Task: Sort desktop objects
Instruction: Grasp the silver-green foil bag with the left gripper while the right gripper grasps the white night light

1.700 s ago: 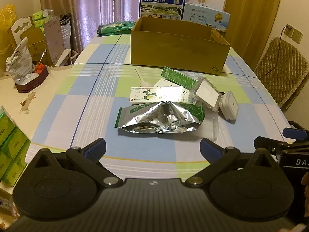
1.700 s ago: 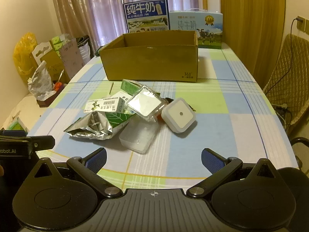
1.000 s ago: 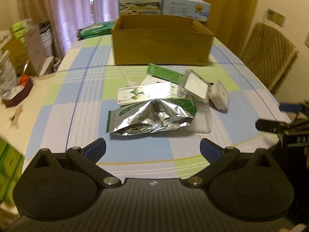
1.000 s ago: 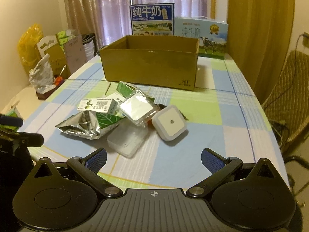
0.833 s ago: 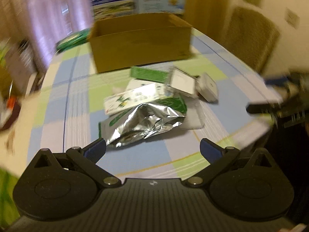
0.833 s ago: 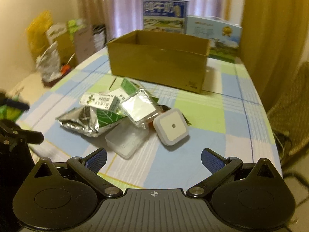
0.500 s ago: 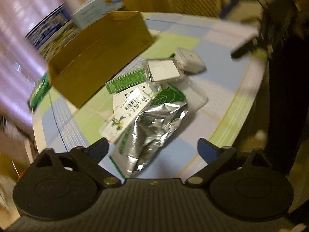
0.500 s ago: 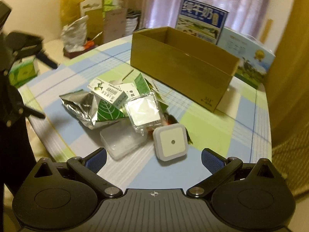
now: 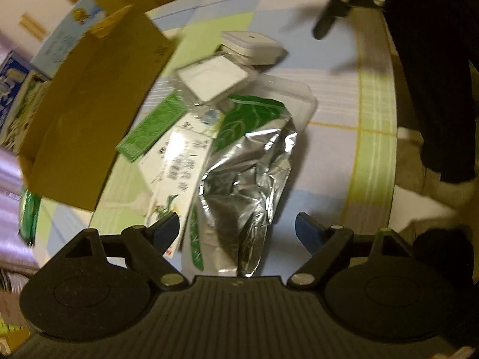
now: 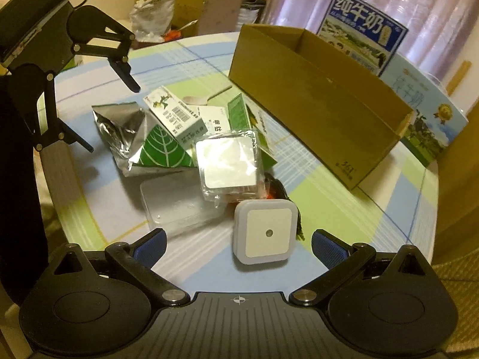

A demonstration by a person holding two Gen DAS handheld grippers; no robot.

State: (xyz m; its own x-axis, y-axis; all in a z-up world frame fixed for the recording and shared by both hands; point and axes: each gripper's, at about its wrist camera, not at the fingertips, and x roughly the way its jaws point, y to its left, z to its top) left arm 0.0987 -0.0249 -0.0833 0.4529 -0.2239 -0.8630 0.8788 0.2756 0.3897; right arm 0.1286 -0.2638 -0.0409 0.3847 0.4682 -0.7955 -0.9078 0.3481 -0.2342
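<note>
both grippers have moved in over the pile since the earlier frames, where they hung back near the table edge; the left view is now tilted and partly blurred.

left gripper [image 9: 238, 229]: fingers spread wide, nothing held. the foil pouch [image 9: 239, 176] lies between and just ahead of the blue pads, on the checked tablecloth [image 9: 335, 137]. beside the pouch lies a white medicine box [image 9: 176, 161] with a barcode, then a flat green box [image 9: 152, 128]. farther out sit a packaged white square [image 9: 212, 79] and a white night light [image 9: 251, 45].

right gripper [image 10: 238, 245]: fingers spread wide, nothing held. the night light [image 10: 265, 234] lies between the fingertips, face up, not touched by either pad. a clear plastic case [image 10: 176, 206] lies just left of it, with the packaged white square [image 10: 229, 164] leaning over the case's far edge. beyond these the foil pouch [image 10: 140, 140] carries the medicine box [image 10: 175, 116] on top.

outward: the open cardboard box [image 10: 323, 104] stands on the far side of the pile, well apart from both grippers, its inside showing no objects in the visible part. milk cartons [image 10: 362, 36] stand behind it. in the right view the left gripper [image 10: 112, 107] hangs above the pouch's left end.
</note>
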